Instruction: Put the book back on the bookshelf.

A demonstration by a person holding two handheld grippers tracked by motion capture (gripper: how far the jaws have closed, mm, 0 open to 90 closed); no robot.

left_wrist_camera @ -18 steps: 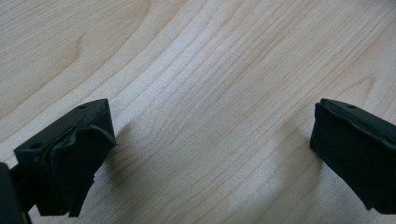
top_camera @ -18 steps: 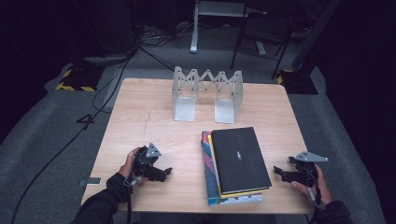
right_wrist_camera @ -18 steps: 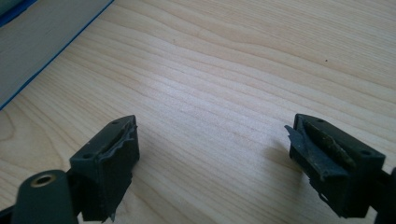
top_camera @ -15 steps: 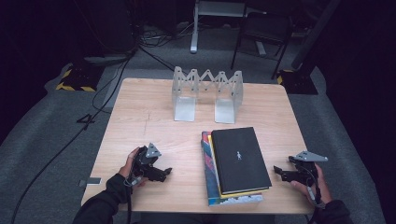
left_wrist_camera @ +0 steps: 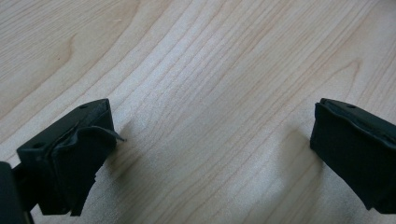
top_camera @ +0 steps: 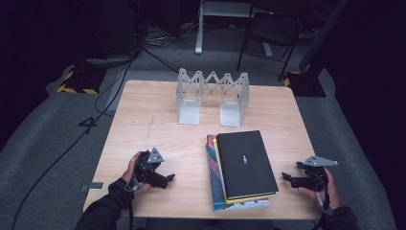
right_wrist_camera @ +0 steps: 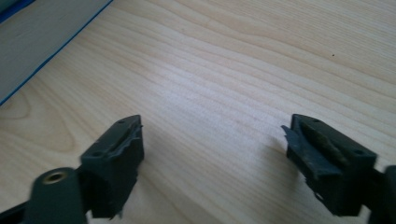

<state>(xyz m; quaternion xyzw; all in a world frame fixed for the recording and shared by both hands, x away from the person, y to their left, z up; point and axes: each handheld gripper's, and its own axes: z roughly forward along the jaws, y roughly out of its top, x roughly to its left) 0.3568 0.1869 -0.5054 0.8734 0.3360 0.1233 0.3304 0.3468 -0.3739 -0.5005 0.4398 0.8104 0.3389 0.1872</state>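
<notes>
**Both tongs open beside the stack of books**

From above, the wooden desk (top_camera: 158,120) carries a stack of books (top_camera: 242,167) near its front edge, a black book (top_camera: 245,163) on top of a yellow one and a colourful one at the bottom. Behind it, toward the far edge, stands a clear folding book rack (top_camera: 213,96). The left tongs (top_camera: 165,179) rest low on the desk to the left of the stack, apart from it, pointing toward it. The right tongs (top_camera: 287,178) sit to the right of the stack, near its edge without touching, also aimed at it.

Along the left tongs (left_wrist_camera: 212,140), the two black jaws stand wide apart over bare wood, with nothing between them.

Along the right tongs (right_wrist_camera: 212,154), the jaws are likewise spread wide and hold nothing; bare desk lies between them. The side of the stack (right_wrist_camera: 42,42), grey with a blue edge, shows in the upper left corner, well ahead of the jaws.
</notes>
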